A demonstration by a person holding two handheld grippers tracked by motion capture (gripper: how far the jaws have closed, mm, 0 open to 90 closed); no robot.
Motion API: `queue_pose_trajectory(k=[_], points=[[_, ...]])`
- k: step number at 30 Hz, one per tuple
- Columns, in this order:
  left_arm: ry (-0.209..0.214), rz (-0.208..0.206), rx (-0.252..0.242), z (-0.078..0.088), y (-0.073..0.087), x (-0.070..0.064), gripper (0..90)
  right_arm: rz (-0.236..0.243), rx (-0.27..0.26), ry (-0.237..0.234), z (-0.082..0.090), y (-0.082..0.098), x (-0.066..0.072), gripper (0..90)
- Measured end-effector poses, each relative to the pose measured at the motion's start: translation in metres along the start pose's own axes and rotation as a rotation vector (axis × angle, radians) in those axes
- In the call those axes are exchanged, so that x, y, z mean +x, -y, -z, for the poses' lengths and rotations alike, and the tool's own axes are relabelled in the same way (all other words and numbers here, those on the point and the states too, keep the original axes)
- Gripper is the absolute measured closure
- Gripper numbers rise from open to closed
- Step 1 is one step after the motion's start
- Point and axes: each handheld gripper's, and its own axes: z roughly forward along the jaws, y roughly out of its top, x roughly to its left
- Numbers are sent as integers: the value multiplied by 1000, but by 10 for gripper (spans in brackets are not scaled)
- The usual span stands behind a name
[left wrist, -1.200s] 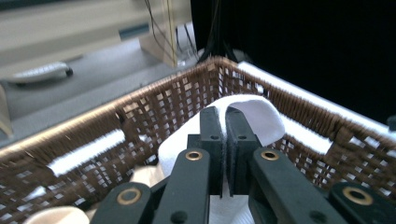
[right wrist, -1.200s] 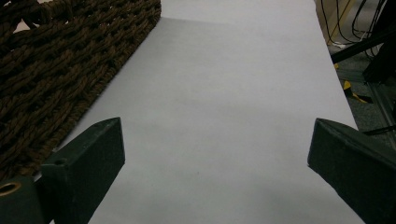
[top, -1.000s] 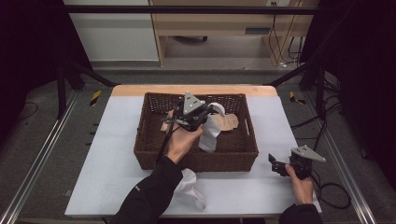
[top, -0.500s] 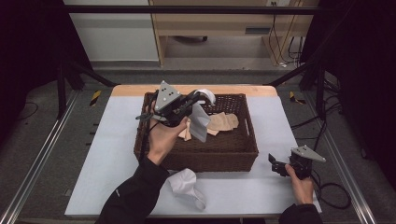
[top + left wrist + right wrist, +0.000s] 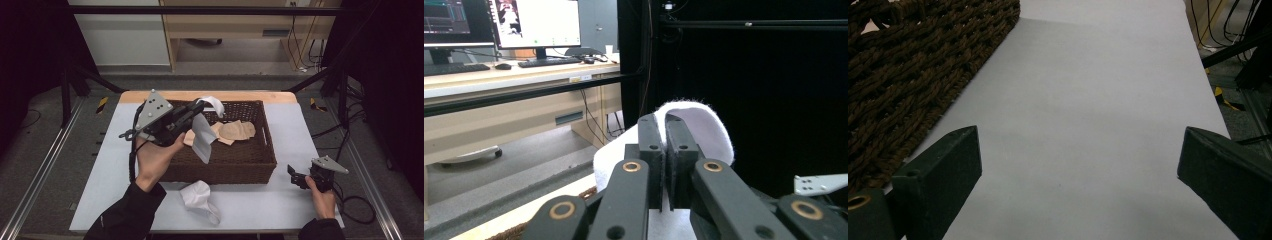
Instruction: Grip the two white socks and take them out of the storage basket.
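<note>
At the table's near edge, a crumpled white sock (image 5: 199, 197) lies alone while its mate goes up.

Beyond it, the left gripper (image 5: 196, 107), jaws pressed together on a limp white fabric sock (image 5: 202, 136), has carried it up and leftward out of the dark brown woven wicker basket (image 5: 227, 167) since a second ago, suggesting a pairing is under way. The sock hangs long axis near vertical, free end down over the basket. The right gripper (image 5: 292, 173) rests spread on the pale grey table (image 5: 280, 205). Tan socks (image 5: 235, 131) remain inside.
</note>
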Motion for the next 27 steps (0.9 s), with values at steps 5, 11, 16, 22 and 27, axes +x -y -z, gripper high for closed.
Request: queue_pose_trajectory(k=[5,11,16,22,27], points=[[24,5,-7,18,2,-4,868,1,2,0,0,0,0,43],[33,18,3,34,14,-4,868,-2,3,-1,0,0,0,43],[32,27,36,46,32,-4,868,0,3,2,0,0,0,43],[45,36,68,57,55,-6,868,4,1,3,0,0,1,43],[46,43,115,59,75,-6,868,5,-1,4,0,0,1,43]])
